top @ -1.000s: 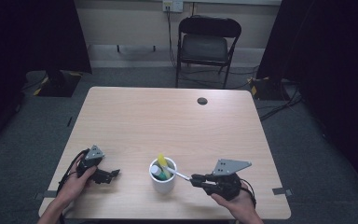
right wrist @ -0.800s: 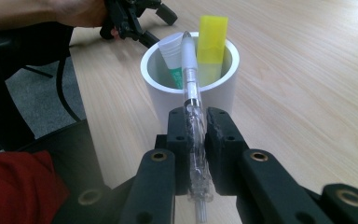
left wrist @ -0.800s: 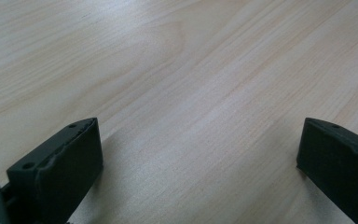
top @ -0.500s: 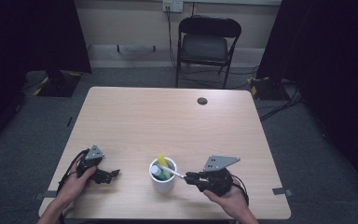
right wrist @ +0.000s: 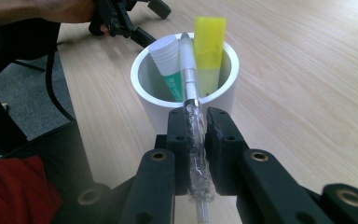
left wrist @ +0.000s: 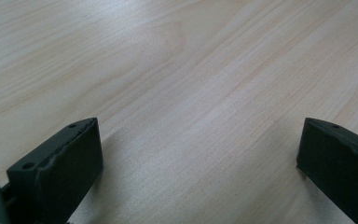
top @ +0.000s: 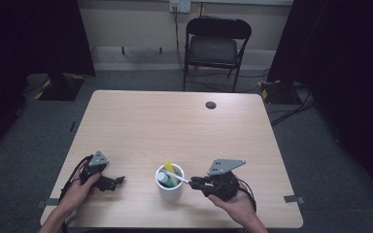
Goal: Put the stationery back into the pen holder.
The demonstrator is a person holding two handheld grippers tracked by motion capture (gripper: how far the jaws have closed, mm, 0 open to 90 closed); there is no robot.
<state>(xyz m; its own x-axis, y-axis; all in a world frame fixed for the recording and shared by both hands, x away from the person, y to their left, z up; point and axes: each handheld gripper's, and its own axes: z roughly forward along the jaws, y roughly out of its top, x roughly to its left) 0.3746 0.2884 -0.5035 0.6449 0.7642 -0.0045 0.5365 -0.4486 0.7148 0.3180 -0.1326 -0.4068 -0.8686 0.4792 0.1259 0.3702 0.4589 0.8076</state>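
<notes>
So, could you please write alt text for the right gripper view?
The right gripper is shut on a clear pen whose tip reaches over a white cup. The cup holds a yellow highlighter and a green tube on a wooden table.

Bench (top: 184, 126) open beyond the cup (top: 169, 190), apart from a small dark disc (top: 211, 105) near the far edge. Cup stands between both hand-held grippers; marker (right wrist: 209, 44) and tube (right wrist: 168, 60) crowd its mouth.
</notes>
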